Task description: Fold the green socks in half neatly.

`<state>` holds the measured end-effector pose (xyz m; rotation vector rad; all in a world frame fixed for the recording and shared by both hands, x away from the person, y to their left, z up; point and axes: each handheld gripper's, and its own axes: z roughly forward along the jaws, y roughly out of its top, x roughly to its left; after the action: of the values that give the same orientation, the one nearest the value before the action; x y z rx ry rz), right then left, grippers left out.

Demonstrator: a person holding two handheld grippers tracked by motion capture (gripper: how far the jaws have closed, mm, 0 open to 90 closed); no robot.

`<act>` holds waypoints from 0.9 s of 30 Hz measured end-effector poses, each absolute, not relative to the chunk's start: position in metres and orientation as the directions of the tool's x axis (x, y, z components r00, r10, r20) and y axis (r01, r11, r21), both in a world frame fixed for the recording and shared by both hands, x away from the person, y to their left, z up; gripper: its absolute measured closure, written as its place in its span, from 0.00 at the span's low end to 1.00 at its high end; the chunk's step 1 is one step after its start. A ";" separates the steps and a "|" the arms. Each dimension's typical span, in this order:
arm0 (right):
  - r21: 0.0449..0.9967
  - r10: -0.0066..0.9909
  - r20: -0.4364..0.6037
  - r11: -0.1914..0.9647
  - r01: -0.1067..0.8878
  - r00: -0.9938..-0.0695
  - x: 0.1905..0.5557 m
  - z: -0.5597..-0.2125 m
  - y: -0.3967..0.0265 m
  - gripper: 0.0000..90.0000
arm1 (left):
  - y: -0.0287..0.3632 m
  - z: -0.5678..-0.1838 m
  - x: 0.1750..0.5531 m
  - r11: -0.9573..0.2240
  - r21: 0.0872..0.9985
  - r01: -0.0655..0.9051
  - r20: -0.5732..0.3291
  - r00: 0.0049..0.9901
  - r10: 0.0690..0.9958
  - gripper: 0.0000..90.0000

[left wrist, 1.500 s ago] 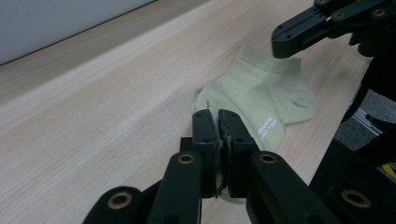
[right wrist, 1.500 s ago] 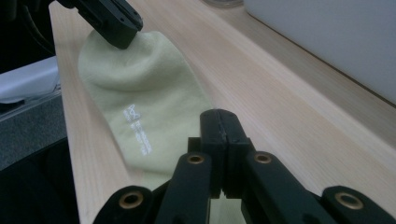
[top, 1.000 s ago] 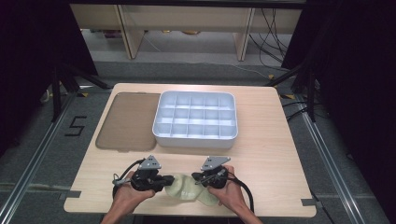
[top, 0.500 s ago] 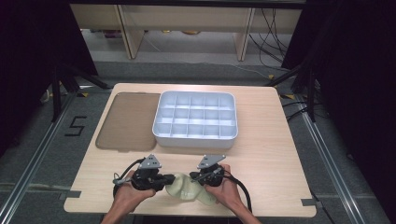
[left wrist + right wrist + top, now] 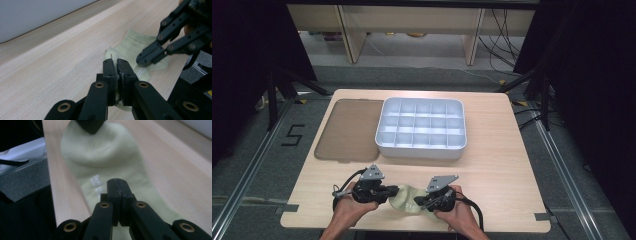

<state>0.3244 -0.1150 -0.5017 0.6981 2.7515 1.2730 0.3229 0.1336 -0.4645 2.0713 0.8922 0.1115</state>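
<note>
Wooden table (image 5: pixel 492 165): white compartment tray (image 5: pixel 421 127) mid-far, brown lid (image 5: pixel 346 129) beside it toward left edge. Pale green sock (image 5: pixel 404 199) flat at near edge, between hands. Step: pinch-and-fold; next needs lifting one end across. Left gripper (image 5: pixel 117 65) clamped on sock edge; right gripper (image 5: pixel 117 185) clenched over sock, whether gripping fabric unclear. Both forearms low, jaws pointing inward.

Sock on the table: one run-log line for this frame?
object: pale green sock, flat at near table edge | left hand-held gripper: shut on sock | right hand-held gripper: shut, over sock | compartment tray: untouched
</note>
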 end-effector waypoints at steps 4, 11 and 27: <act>0.701 0.398 0.140 0.607 0.375 -0.907 0.320 -0.510 -0.111 1.00 | 0.134 -0.463 0.324 -0.394 0.738 0.548 -0.223 0.748 0.625 0.95; 0.708 0.400 0.156 0.592 0.385 -0.903 0.320 -0.510 -0.112 0.99 | 0.132 -0.462 0.323 -0.393 0.742 0.543 -0.217 0.749 0.626 0.95; 0.726 0.542 0.157 0.503 0.469 -0.825 0.327 -0.491 -0.180 0.99 | 0.127 -0.458 0.323 -0.389 0.741 0.547 -0.222 0.746 0.627 0.95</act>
<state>0.3267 -0.1803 -0.4915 0.8914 2.6434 1.2336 0.3227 0.1270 -0.4576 2.0805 0.8824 0.1179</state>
